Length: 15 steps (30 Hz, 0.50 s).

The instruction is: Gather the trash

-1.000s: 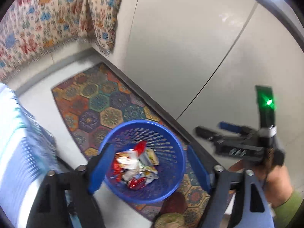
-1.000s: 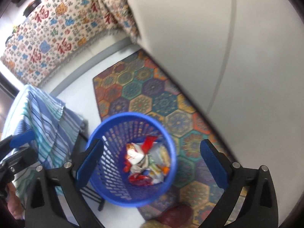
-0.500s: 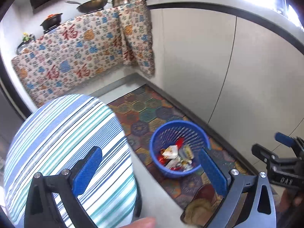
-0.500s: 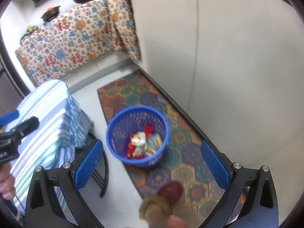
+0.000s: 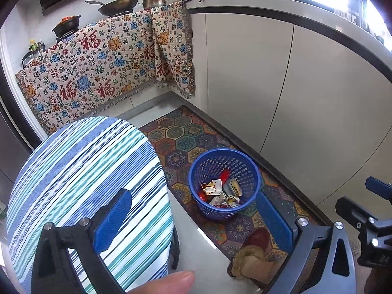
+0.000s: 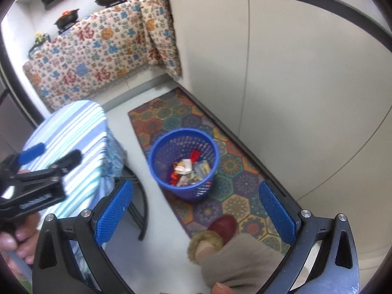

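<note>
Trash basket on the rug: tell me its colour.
The trash basket is blue perforated plastic; it shows best in the left wrist view.

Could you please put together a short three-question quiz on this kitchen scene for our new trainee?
1. True or false: the blue basket stands on the patterned rug.
2. What lies inside the basket? A) wrappers B) fruit C) nothing
3. What covers the round table beside the basket?

Key: 1 true. 2 A, crumpled wrappers. 3 a striped cloth.
</note>
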Motion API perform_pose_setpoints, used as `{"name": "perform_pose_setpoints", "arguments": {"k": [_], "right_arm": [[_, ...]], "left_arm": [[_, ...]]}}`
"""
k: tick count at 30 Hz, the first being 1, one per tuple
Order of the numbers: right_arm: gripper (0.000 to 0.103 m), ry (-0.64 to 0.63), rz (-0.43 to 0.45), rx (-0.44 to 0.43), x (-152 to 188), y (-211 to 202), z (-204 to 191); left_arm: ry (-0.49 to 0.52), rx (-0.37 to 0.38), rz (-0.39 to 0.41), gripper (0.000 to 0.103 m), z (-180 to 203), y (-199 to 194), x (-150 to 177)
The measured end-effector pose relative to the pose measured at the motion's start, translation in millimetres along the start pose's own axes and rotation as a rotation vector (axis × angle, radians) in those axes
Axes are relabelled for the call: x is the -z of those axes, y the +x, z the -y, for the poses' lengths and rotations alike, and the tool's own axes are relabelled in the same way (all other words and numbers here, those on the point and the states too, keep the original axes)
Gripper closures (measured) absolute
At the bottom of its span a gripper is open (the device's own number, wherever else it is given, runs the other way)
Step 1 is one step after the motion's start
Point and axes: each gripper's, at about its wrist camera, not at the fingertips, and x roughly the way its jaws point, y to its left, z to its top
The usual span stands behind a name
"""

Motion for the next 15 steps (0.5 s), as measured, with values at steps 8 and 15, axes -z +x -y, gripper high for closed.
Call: {"name": "perform_pose_setpoints", "arguments": {"k": [8, 15], "right_arm": [[0.0, -0.019, 0.012, -0.008, 3, -7, -11], [0.0, -0.023, 0.003, -0.027, 3, -5, -15]], "left_arm": [[-0.01, -0.001, 0.002, 0.0, -2, -6, -1], [-0.014, 0.001, 0.005, 0.0, -3, -7, -4]]}}
